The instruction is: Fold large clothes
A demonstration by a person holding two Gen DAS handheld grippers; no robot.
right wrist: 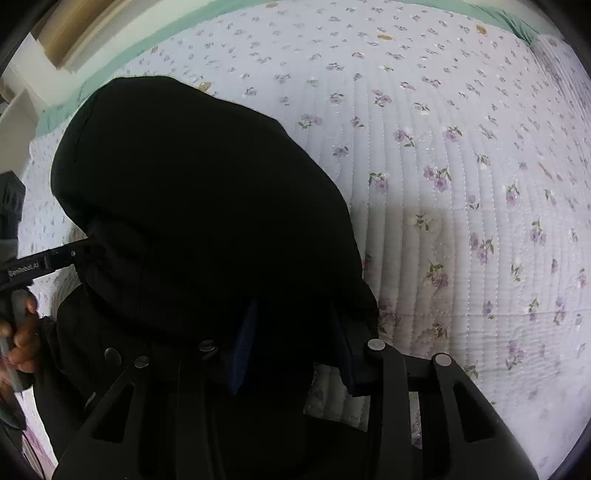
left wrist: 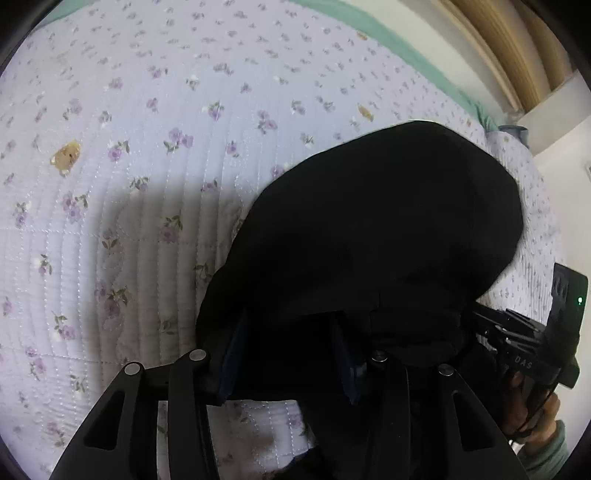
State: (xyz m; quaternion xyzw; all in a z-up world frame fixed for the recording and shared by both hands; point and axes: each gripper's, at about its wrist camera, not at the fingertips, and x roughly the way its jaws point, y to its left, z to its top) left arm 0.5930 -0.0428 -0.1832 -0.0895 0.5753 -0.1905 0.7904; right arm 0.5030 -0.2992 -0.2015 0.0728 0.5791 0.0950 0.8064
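A large black garment (left wrist: 376,229) hangs in front of my left gripper (left wrist: 291,354), draped over both blue-padded fingers (left wrist: 232,354), above a floral quilted bed. The jaws stand apart with black cloth between and over them; whether the cloth is pinched is hidden. In the right wrist view the same garment (right wrist: 192,192) covers my right gripper (right wrist: 295,350) and its fingers (right wrist: 354,354) in the same way. The right gripper also shows at the right edge of the left wrist view (left wrist: 532,339), and the left one at the left edge of the right wrist view (right wrist: 33,262), both touching the garment's edge.
The lavender floral quilt (left wrist: 147,155) spreads under everything, with a green border (left wrist: 354,29) at the far side. A wooden frame and white wall (left wrist: 517,51) lie beyond the bed. A hand (right wrist: 22,339) holds the left gripper's handle.
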